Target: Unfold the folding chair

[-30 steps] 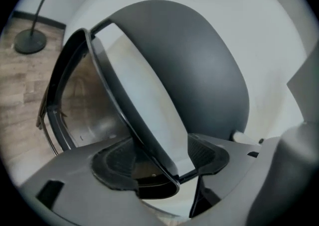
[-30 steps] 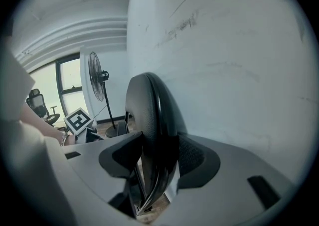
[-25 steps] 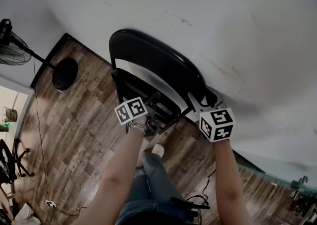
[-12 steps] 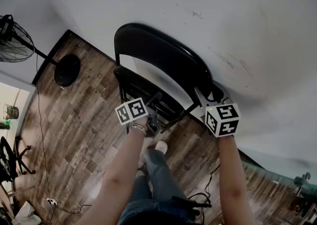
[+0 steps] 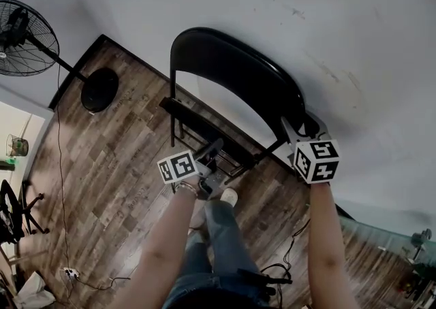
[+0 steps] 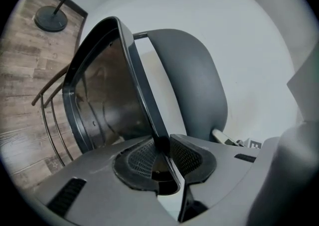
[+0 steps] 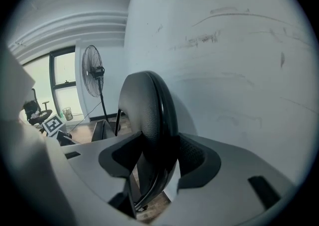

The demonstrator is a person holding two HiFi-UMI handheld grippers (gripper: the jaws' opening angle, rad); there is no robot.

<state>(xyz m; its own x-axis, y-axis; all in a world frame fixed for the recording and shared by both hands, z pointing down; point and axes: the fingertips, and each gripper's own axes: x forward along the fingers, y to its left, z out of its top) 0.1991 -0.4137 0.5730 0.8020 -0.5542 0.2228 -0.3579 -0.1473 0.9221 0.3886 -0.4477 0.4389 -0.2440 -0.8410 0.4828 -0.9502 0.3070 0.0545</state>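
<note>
Black metal folding chair (image 5: 235,76) stands part-open on brown wood-plank floor (image 5: 102,165) by white wall (image 5: 306,15). Judged rigid, fairly heavy, paint slick; edges are the holds. Left gripper (image 5: 216,154), jaws just closing, clamps thin black seat rim (image 6: 143,88). Right gripper (image 5: 298,127) clamps textured black backrest (image 7: 147,115). Versus a second ago: seat swung further off backrest.

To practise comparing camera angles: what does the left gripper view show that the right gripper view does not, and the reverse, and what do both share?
Only the left gripper view: the left tool, whose jaws have just been closing, pinching the seat edge, plus the fan base. Only the right gripper view: the right tool clamped on the backrest rim, plus the fan head and window. Both: the black backrest and white wall.
</note>
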